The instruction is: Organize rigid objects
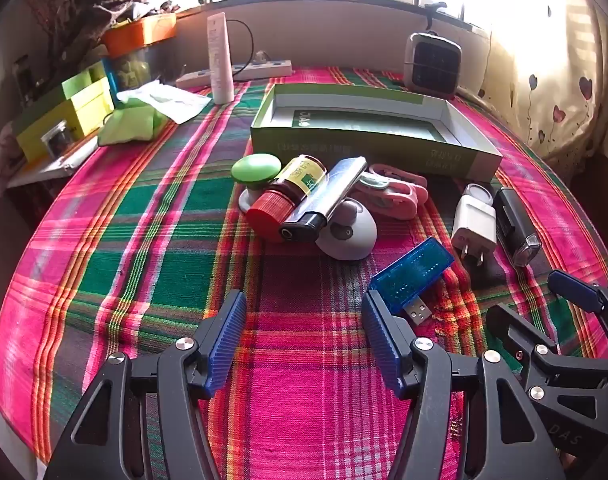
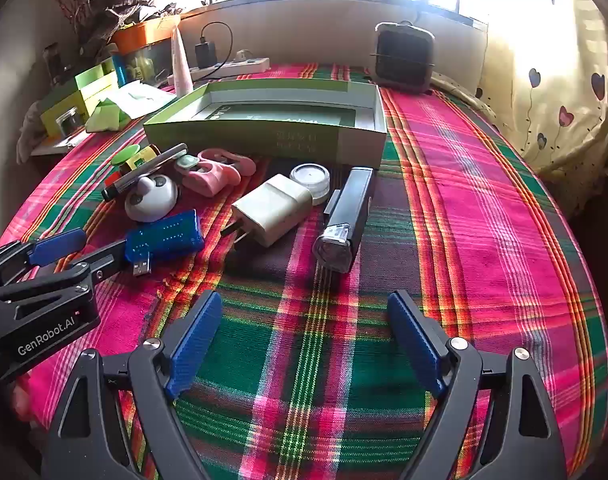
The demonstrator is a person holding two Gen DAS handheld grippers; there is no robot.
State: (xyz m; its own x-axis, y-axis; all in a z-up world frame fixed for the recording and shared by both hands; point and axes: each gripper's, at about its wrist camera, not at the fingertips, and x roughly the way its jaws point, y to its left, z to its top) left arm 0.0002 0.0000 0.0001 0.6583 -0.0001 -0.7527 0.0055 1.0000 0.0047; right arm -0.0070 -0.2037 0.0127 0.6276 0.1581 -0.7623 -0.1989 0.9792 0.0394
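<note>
An open green box (image 1: 376, 152) (image 2: 264, 140) lies at the back of the plaid cloth. In front of it is a heap: a red-capped bottle (image 1: 288, 196), a black-ended lighter (image 1: 324, 204), a panda-faced white gadget (image 1: 346, 232) (image 2: 152, 200) and a pink cable (image 1: 396, 192). A blue USB stick (image 1: 412, 268) (image 2: 164, 238), a white charger (image 1: 474, 224) (image 2: 272, 208) and a black torch (image 1: 514, 220) (image 2: 348, 216) lie to the right. My left gripper (image 1: 304, 312) (image 2: 90, 250) stands open, its right finger beside the stick. My right gripper (image 2: 304, 308) (image 1: 544, 304) is open before the torch, holding nothing.
A white tube (image 1: 220, 60) and a power strip (image 1: 240, 72) stand near the back wall, with a small fan heater (image 1: 434, 64) at back right. Yellow-green boxes (image 1: 76, 108) crowd the left edge. A small clear jar (image 2: 310, 178) sits behind the charger.
</note>
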